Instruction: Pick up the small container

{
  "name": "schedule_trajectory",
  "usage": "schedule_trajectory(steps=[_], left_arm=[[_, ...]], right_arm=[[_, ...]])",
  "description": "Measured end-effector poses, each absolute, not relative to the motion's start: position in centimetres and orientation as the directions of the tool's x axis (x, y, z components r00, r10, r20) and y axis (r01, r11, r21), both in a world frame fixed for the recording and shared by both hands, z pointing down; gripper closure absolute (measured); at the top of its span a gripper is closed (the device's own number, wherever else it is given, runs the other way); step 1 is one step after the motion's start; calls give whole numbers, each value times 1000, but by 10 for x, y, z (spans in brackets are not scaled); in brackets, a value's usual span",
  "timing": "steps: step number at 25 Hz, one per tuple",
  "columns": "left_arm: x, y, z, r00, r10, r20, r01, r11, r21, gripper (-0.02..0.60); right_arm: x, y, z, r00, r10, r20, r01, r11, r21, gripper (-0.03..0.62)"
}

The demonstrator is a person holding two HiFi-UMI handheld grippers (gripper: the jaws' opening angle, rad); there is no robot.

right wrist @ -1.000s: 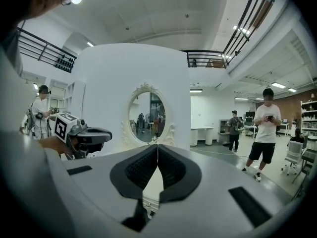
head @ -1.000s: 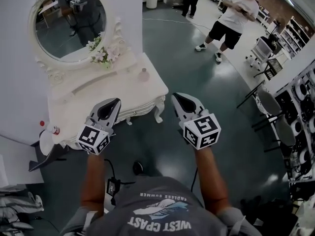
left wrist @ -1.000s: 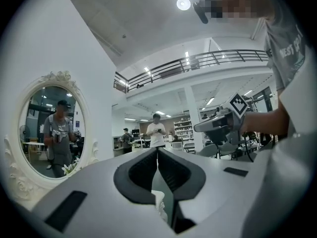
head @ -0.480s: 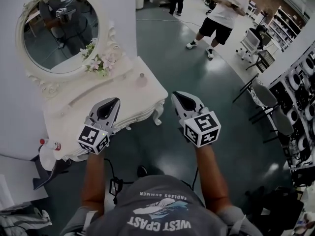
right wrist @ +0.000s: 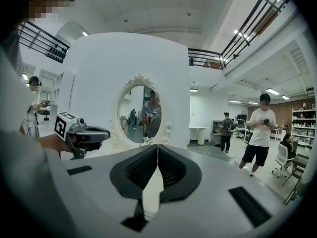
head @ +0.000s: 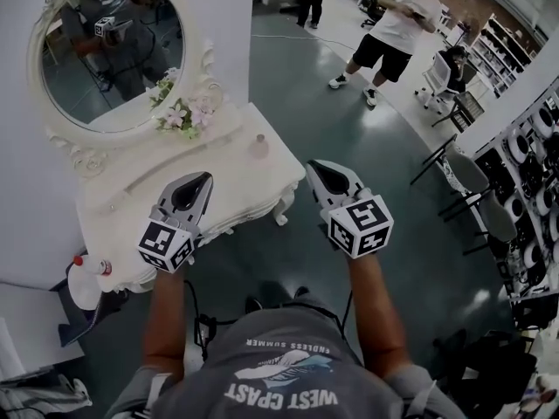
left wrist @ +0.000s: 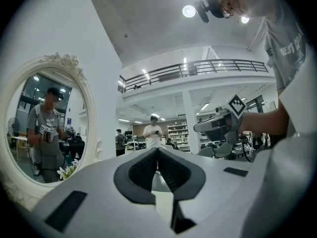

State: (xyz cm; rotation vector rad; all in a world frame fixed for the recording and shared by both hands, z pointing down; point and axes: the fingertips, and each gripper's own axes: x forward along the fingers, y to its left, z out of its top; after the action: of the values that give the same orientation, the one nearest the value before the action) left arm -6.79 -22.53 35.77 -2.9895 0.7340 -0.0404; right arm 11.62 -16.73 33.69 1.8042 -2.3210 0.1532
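**A:** Both the left gripper and the right gripper are nearer the dressing table than 1 second ago.

**B:** Fingers?

**A:** 2 pairs, each pressed together, both empty.

**B:** And the small container?

**A:** Upright on the tabletop near its right end, ahead of the tips and between them, untouched.

**B:** I'd part 1 pair early, come in level, and close low on its body so it doesn't tip.

**A:** Counts: 2 grippers, 1 container, 1 flower bunch, 1 oval mirror, 2 people standing beyond.
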Motion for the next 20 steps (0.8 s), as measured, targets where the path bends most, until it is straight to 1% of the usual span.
schedule_trajectory(steps=[9, 20], left_arm=[[-91, -247, 361, 854, -519, 11, -518, -853, -65, 558], [-103, -277, 372, 786, -617, 50, -614, -787, -62, 558]], right_arm=[[107, -205, 334, -294, -934, 204, -949, 311, 55, 568], [108, -279, 353, -421, -882, 212, -898, 438, 36, 566]])
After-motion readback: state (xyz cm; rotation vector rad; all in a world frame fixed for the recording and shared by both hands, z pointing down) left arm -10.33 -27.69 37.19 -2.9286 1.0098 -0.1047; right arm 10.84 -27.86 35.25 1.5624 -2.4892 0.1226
